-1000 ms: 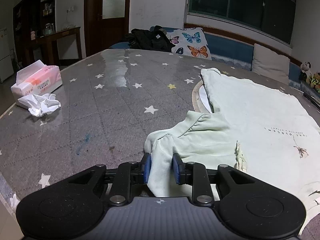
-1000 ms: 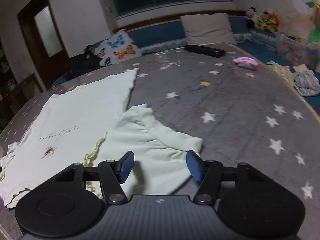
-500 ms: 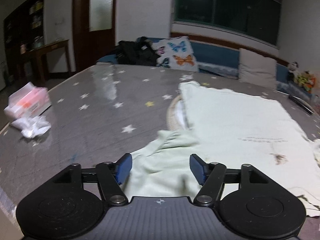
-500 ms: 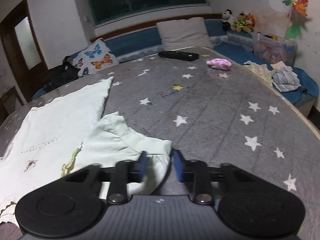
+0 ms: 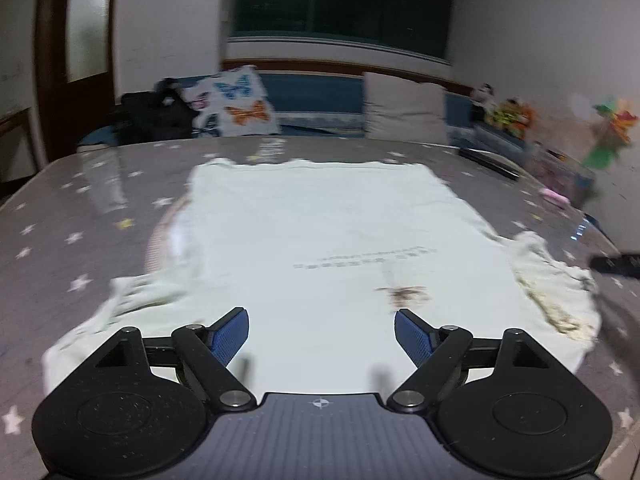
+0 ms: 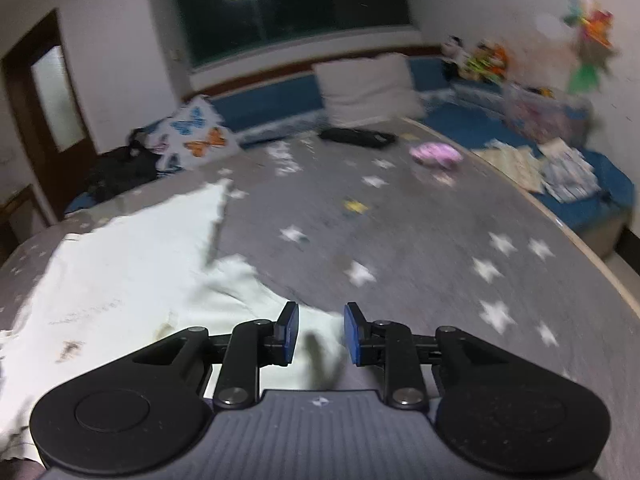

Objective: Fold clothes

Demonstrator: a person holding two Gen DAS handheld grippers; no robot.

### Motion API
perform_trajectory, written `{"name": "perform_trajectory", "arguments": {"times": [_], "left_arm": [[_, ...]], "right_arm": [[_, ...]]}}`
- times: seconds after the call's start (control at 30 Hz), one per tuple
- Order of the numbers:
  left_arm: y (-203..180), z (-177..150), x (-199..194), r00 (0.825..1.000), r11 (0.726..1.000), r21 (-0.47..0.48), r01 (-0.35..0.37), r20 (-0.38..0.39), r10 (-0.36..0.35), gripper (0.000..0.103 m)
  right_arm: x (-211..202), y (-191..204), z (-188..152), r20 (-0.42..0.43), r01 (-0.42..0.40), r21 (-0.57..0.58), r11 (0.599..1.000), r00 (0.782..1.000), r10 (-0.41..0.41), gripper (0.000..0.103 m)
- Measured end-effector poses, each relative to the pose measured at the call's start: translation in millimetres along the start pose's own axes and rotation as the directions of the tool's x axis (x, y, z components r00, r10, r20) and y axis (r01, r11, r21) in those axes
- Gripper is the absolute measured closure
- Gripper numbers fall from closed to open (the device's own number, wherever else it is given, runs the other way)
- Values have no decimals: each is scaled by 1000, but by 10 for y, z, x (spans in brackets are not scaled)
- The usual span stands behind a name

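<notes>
Garment: one pale green shirt (image 5: pixel 320 232) spread flat on the grey star-print table (image 5: pixel 80 216)
Left gripper (image 5: pixel 322 334): jaws opening wide, nothing between, over shirt
Right gripper (image 6: pixel 318 332): jaws opening, narrow gap over sleeve (image 6: pixel 248 300), not pinching
Pillows: two, one butterfly pillow (image 5: pixel 236 106)

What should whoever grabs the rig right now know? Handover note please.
Left gripper: fingers opening wide, nothing between them, above the pale green short-sleeved cotton shirt.
Right gripper: fingers close together and opening; the edge of the nearest sleeve lies between them, apparently not pinched.
The shirt lies flat, print up, on the grey star-patterned table, sleeves spread out.
Done: shirt laid out.
Left: every fold; none is visible.
</notes>
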State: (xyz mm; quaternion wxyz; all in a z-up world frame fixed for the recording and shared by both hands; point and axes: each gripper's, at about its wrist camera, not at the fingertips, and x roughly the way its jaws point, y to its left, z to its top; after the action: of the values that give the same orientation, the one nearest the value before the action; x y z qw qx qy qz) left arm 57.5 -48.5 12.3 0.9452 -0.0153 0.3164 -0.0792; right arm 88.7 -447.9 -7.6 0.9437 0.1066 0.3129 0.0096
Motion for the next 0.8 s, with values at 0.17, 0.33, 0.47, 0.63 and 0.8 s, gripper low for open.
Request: {"name": "perform_trajectory", "arguments": {"times": [0.17, 0.33, 0.47, 0.63, 0.8], "left_arm": [[-226, 28, 55, 998, 998, 25, 62, -5, -62, 20], [-338, 25, 126, 996, 994, 56, 92, -23, -91, 20], [-359, 8, 184, 994, 993, 61, 101, -42, -98, 20], [-379, 13, 252, 992, 992, 64, 111, -58, -108, 20], [-452, 34, 251, 990, 987, 80, 138, -51, -134, 20]], "right_arm": [[127, 306, 155, -9, -152, -70, 986, 988, 152, 78], [457, 635, 210, -66, -252, -144, 957, 967, 245, 79], [695, 704, 232, -97, -239, -151, 959, 969, 226, 79], [825, 547, 207, -120, -224, -89, 971, 970, 212, 79], [562, 384, 221, -66, -195, -61, 979, 979, 191, 75]]}}
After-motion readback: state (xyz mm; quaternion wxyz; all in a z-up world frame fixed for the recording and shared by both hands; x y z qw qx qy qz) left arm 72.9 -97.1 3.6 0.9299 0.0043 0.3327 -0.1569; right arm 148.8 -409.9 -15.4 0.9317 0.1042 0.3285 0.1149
